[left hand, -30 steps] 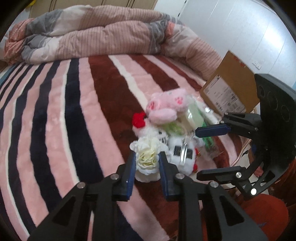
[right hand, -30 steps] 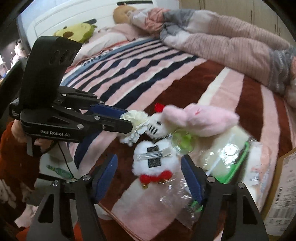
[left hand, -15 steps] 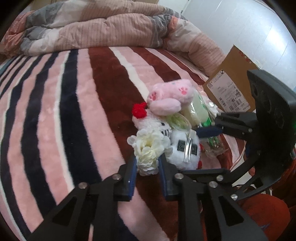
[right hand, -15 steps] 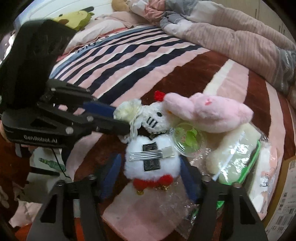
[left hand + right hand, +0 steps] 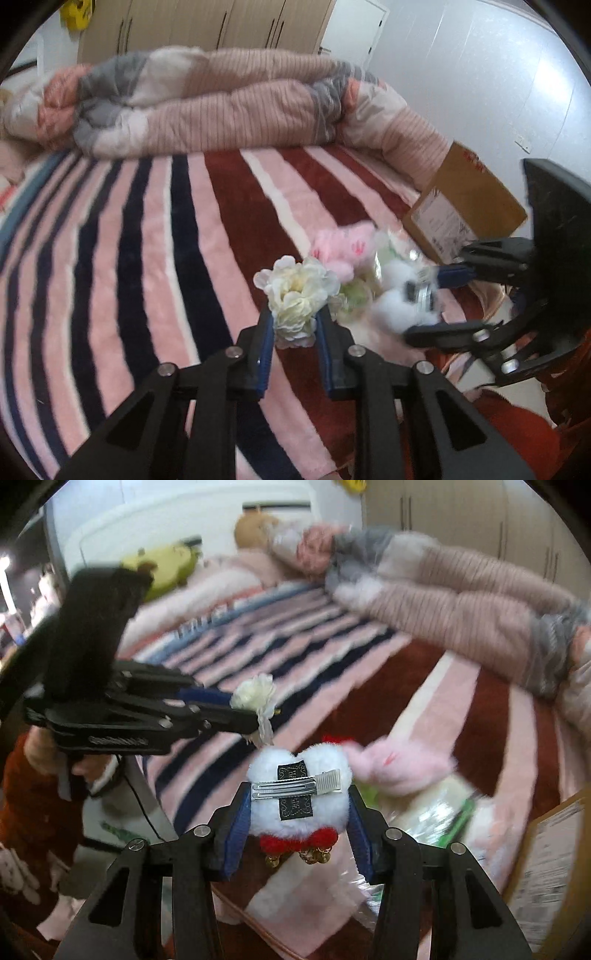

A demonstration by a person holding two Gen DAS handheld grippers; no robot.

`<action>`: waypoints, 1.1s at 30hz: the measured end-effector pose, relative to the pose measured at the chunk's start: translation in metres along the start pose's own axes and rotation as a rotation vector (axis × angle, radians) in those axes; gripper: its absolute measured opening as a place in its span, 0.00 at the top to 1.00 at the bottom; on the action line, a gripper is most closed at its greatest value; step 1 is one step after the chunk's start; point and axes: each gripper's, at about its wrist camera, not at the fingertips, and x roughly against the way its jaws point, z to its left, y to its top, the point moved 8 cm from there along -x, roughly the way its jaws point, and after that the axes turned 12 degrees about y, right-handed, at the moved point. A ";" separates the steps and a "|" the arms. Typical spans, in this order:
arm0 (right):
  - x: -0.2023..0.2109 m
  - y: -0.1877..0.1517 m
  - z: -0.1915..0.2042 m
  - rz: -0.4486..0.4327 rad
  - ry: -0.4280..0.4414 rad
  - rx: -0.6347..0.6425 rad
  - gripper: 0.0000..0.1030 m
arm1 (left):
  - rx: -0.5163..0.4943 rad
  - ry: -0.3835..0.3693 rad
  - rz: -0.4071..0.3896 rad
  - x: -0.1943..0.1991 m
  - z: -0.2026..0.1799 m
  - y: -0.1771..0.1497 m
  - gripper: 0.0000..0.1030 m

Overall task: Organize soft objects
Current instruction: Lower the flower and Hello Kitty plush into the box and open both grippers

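Cream fabric flower [image 5: 297, 295] sits pinched between the blue pads of the left gripper [image 5: 294, 334], petals pointing away from the camera, its base down between the closed-in fingers. The right gripper [image 5: 297, 812] is clamped on a white fluffy hair clip [image 5: 298, 794] with a metal clasp across it and red pom-poms below; the clasp's long axis runs crosswise between the fingers. Both items appear lifted off the striped blanket [image 5: 147, 258]. The remaining pile, a pink plush [image 5: 399, 768] and plastic-wrapped pieces [image 5: 436, 812], lies on the right gripper's side, just beyond its load, so that hand seems nearer for the next pick.
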 end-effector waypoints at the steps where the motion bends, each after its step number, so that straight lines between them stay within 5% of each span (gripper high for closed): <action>1: 0.011 0.005 0.000 -0.029 -0.006 0.001 0.57 | -0.005 0.009 -0.019 0.008 -0.003 0.010 0.82; 7: 0.099 0.024 -0.016 -0.209 -0.068 -0.011 0.57 | -0.052 0.012 -0.126 0.047 -0.042 0.064 0.82; 15: 0.202 -0.002 -0.080 -0.340 -0.210 -0.120 0.57 | -0.175 -0.105 -0.217 0.065 -0.158 0.132 0.82; 22: 0.228 -0.051 -0.137 -0.269 -0.323 -0.217 0.56 | -0.335 -0.146 -0.180 0.031 -0.260 0.153 0.82; 28: 0.214 -0.083 -0.172 -0.201 -0.377 -0.276 0.53 | -0.410 -0.123 -0.085 -0.015 -0.295 0.147 0.81; 33: 0.206 -0.094 -0.187 -0.182 -0.401 -0.300 0.39 | -0.436 -0.115 -0.037 -0.037 -0.309 0.144 0.81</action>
